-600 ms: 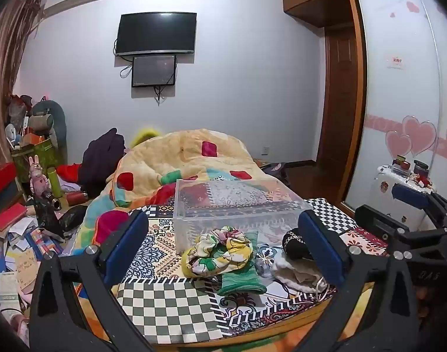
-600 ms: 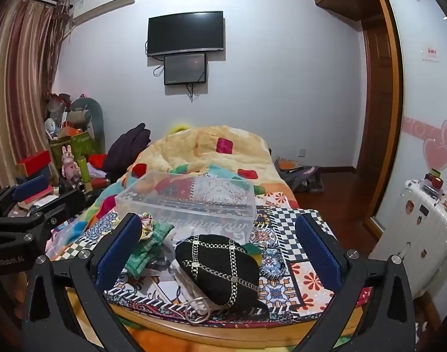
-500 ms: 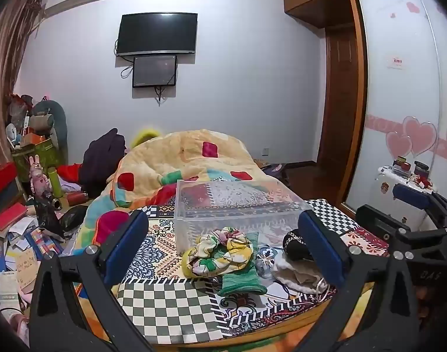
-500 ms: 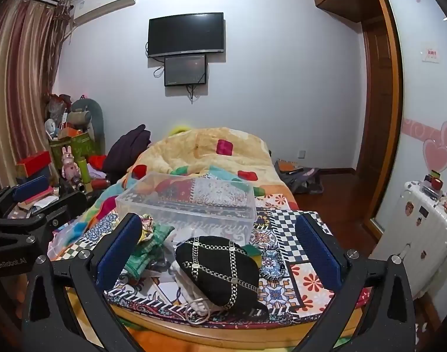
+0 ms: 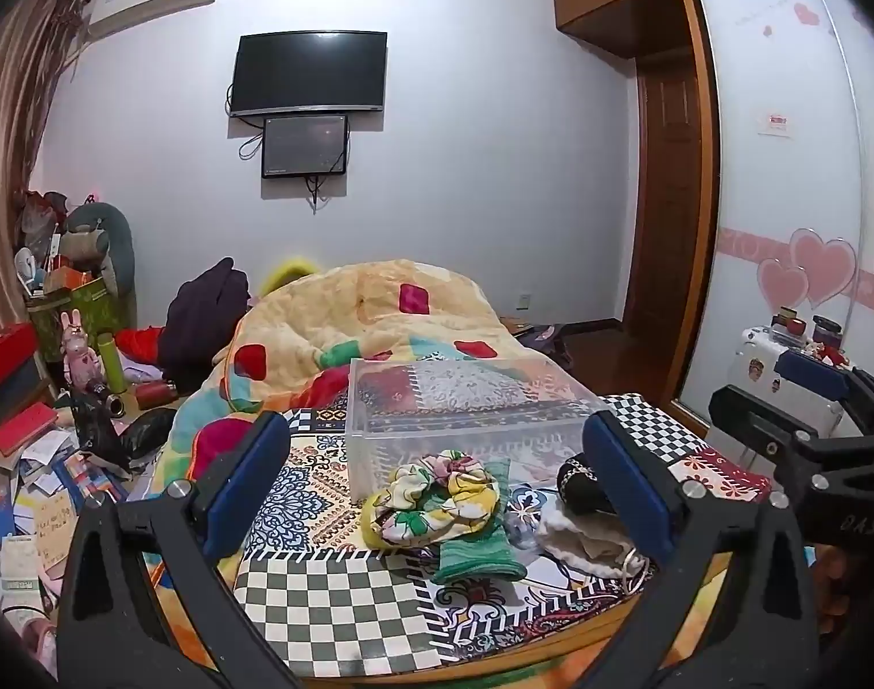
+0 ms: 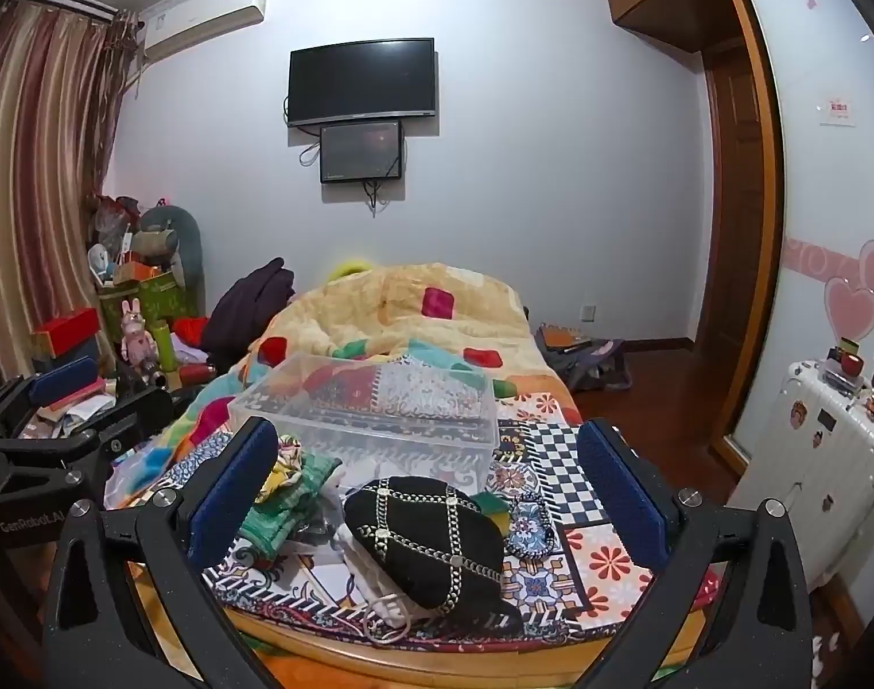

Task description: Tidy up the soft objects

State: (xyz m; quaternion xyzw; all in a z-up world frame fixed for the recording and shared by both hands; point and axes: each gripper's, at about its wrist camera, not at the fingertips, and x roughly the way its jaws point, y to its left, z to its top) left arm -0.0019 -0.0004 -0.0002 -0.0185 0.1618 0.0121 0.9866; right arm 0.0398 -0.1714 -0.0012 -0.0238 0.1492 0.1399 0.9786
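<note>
Black velvety cap [image 6: 425, 540] criss-crossed with silver chain trim sits lower centre of the right wrist view, domed and slightly slumped, resting on a crumpled white cloth [image 6: 373, 568] at the near edge of the patchwork-covered bed [image 6: 580, 562]. Just left of it lies a folded green knit piece [image 6: 290, 502], and in the left wrist view a floral yellow, pink and green scrunched fabric bundle [image 5: 431, 496] lies partly on that green piece [image 5: 474, 551], in the lower centre of the frame. Behind these soft things, touching the bundle's far side, stands a clear rectangular plastic storage box [image 5: 465, 419], open-topped, with only the bedcover's pattern showing through its walls. The left claw [image 5: 437, 488] is spread wide, its blue pads framing the bundle and box, gripping nothing. The right claw [image 6: 428, 488] is likewise spread wide around the cap, clear of it. A white suitcase [image 6: 827, 448] stands at the right edge.
</note>
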